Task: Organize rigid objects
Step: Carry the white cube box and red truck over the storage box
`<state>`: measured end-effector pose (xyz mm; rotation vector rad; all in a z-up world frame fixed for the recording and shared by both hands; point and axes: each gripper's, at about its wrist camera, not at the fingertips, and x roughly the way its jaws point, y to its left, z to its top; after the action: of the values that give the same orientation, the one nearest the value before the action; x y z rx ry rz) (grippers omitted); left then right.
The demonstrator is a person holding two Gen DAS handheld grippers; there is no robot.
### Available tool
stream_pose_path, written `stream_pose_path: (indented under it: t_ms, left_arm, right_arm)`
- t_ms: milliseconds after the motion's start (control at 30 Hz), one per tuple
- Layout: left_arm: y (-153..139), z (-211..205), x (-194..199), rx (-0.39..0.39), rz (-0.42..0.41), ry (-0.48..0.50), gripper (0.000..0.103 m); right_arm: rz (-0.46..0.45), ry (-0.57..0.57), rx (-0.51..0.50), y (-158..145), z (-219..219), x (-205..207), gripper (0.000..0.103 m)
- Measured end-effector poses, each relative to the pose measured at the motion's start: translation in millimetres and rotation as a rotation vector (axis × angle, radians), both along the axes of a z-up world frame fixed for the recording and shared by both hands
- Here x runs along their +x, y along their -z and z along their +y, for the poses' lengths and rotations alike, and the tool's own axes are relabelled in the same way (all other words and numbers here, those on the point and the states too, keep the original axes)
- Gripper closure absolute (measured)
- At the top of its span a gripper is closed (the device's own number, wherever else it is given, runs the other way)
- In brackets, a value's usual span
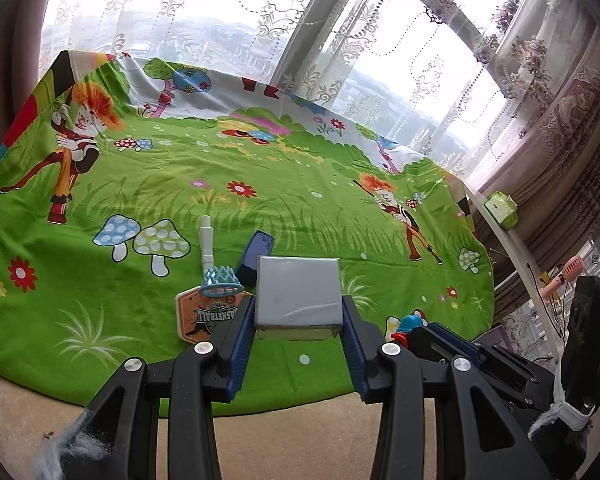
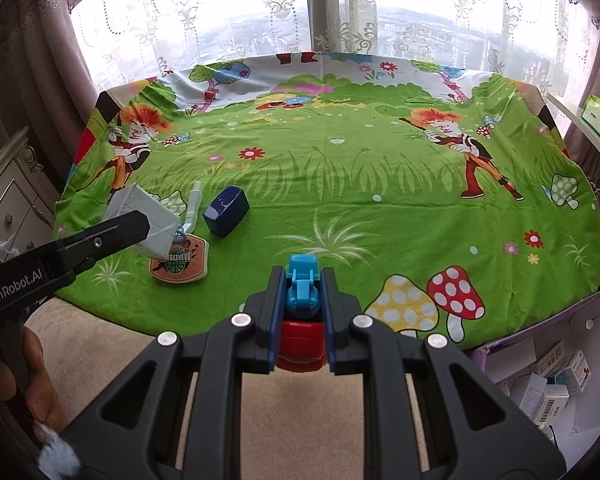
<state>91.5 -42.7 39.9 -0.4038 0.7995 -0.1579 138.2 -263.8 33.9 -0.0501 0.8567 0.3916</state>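
Two items are in our grasp: the left gripper (image 1: 298,324) pinches a grey box (image 1: 298,294) by its sides, lifted above the green cloth (image 1: 260,208); the right gripper (image 2: 301,300) clamps a blue-and-red toy (image 2: 302,280). Both seem bound for sorting. A basketball hoop toy (image 2: 179,260) and a dark blue box (image 2: 226,216) lie beneath the grey box, crowding any set-down there.

The left gripper (image 1: 298,320) points forward and downward over the near edge of the cloth-covered table, its two blue-padded jaws part-way apart and pressed on either side of a grey box (image 1: 298,296), which it holds clear of the surface. The right gripper (image 2: 300,300) tilts down the same way beside it, jaws drawn close together and clamped on a blue and red toy (image 2: 302,308). A hand (image 2: 36,384) grips the left gripper's handle.
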Motion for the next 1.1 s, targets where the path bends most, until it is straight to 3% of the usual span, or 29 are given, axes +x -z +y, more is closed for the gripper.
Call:
stream_pose_path:
  t_ms: [333, 767, 1100]
  left_arm:
    - [-5.3, -66.1, -4.0, -0.009, 0.024, 0.15, 0.061]
    - [-4.0, -162.6, -3.1, 0.008, 0.068, 0.384, 0.061]
    - [0.1, -223.7, -4.0, 0.026, 0.079, 0.535, 0.061]
  right_arm:
    - [0.003, 0.083, 0.001, -5.7, -61.4, -19.8, 0.082]
    - [0.028, 0.297, -0.038, 8.1, -167.5, -36.7, 0.082]
    - [-0.001, 0.436, -0.063, 4.2, -223.6, -37.0, 0.082]
